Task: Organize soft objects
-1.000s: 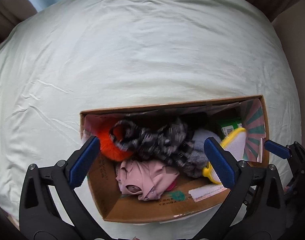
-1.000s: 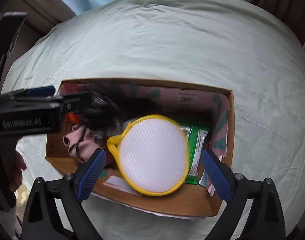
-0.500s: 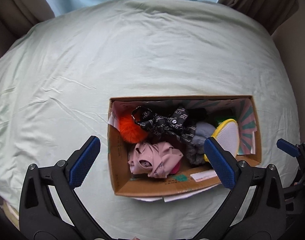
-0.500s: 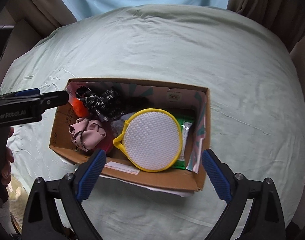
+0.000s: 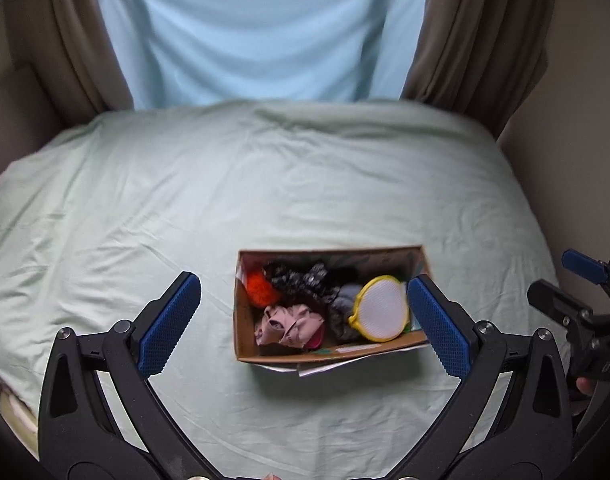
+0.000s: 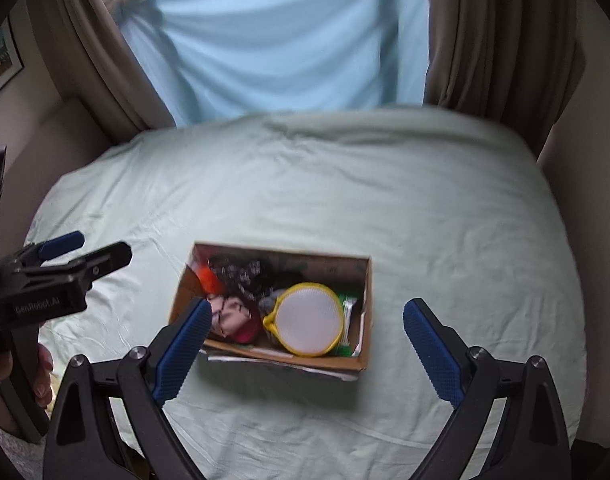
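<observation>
A cardboard box (image 5: 241,336) (image 6: 367,292) stands on the pale green bedsheet. In it lie an orange pompom (image 5: 259,289) (image 6: 209,278), a black-and-white patterned cloth (image 5: 297,280) (image 6: 241,272), a pink crumpled cloth (image 5: 287,324) (image 6: 229,314), a grey cloth (image 5: 341,308), a yellow-rimmed white mesh pouch (image 5: 381,308) (image 6: 309,318) and a green packet (image 6: 349,308). My left gripper (image 5: 303,324) is open and empty, held high above the box. My right gripper (image 6: 305,344) is open and empty, also above the box.
The bed (image 5: 305,184) fills both views. Brown curtains (image 5: 477,32) and a light blue sheet (image 5: 257,32) hang behind it. The other gripper shows at the right edge of the left wrist view (image 5: 585,300) and at the left edge of the right wrist view (image 6: 61,272).
Both grippers have pulled up and back from the box, which looks smaller now. The curtains and window side have come into view. Both stay open and empty.
</observation>
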Motion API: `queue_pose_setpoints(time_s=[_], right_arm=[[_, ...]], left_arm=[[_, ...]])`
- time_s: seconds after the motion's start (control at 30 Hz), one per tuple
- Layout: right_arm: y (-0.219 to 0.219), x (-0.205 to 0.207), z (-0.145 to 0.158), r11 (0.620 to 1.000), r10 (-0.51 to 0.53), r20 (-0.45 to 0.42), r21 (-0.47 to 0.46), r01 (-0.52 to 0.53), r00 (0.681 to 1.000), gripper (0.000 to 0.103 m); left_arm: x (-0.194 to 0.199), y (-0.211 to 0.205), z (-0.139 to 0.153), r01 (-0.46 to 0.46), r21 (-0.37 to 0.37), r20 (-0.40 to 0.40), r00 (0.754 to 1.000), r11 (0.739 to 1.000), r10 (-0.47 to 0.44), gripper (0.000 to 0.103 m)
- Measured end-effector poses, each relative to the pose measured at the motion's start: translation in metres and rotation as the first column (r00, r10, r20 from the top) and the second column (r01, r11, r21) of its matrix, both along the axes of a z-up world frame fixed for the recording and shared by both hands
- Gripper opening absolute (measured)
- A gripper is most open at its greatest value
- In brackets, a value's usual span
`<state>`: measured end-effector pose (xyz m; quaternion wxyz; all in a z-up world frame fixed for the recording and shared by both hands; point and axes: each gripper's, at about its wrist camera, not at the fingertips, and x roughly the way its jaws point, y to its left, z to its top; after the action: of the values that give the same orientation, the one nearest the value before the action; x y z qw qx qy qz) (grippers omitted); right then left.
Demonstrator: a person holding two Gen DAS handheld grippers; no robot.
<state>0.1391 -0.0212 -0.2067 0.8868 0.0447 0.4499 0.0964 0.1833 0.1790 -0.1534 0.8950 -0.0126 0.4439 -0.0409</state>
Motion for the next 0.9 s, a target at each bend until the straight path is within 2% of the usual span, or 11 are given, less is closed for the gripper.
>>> queue_pose_setpoints(time_s=[0.17, 0.27, 0.37, 0.53, 0.9], right_arm=[[-0.020, -0.031, 0.065, 0.998, -0.054, 0.143, -0.017, 0.057, 0.988, 0.095], [-0.033, -0.050, 0.095, 0.995, -0.085, 0.215, -0.025, 0.093, 0.973, 0.095], [-0.049, -0.069, 0.118, 0.992, -0.110, 0.255, -0.026, 0.121, 0.961, 0.095], [-0.069, -0.091, 0.134, 0.989, -0.135, 0.283, -0.025, 0.148, 0.949, 0.095], [-0.100, -0.116, 0.138, 0.983, -0.166, 0.325, -0.021, 0.182, 0.931, 0.095]], left_arm=[[-0.045, -0.017, 0.065, -0.021, 0.004, 0.157, 0.987, 1.000, 0.020, 0.103], [-0.071, -0.031, 0.092, -0.023, 0.022, 0.240, 0.971, 0.999, 0.017, 0.103], [-0.092, -0.046, 0.111, -0.029, 0.021, 0.287, 0.958, 0.999, 0.021, 0.103], [-0.114, -0.069, 0.126, -0.046, 0.023, 0.332, 0.942, 0.999, 0.036, 0.103], [-0.137, -0.107, 0.135, -0.038, 0.018, 0.380, 0.925, 0.999, 0.029, 0.103]])
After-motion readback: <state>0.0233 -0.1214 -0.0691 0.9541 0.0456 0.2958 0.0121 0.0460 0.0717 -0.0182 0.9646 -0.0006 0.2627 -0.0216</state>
